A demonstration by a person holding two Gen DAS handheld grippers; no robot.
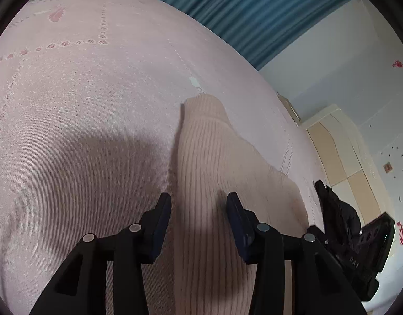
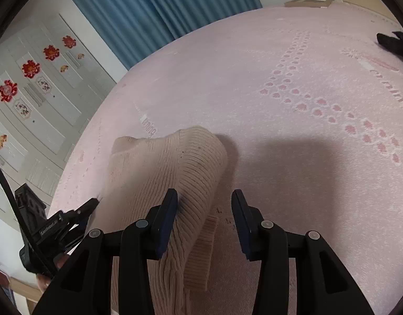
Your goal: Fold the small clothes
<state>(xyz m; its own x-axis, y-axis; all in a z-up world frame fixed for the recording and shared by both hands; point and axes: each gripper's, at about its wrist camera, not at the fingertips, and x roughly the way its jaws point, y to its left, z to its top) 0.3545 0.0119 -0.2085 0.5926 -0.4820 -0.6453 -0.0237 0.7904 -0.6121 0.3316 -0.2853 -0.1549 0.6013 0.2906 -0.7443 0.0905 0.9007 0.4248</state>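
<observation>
A beige ribbed knit garment (image 1: 217, 173) lies on a pink bedspread (image 1: 83, 105), partly folded over itself. My left gripper (image 1: 198, 202) is open, its jaws apart just above the garment's near part, holding nothing. In the right wrist view the garment (image 2: 164, 168) shows a folded flap with a ribbed hem near the bottom. My right gripper (image 2: 204, 199) is open, with its left finger over the flap's edge and its right finger over the bedspread. The left gripper shows at the left of the right wrist view (image 2: 80, 210); the right gripper shows at the right of the left wrist view (image 1: 329, 204).
The bedspread (image 2: 293, 78) has rows of pink paw prints (image 2: 319, 110) and lettering. A blue curtain (image 1: 253, 15) hangs behind the bed. A white wardrobe with red flower stickers (image 2: 31, 68) stands beside it. A dark object (image 2: 392, 42) lies at the bed's far right.
</observation>
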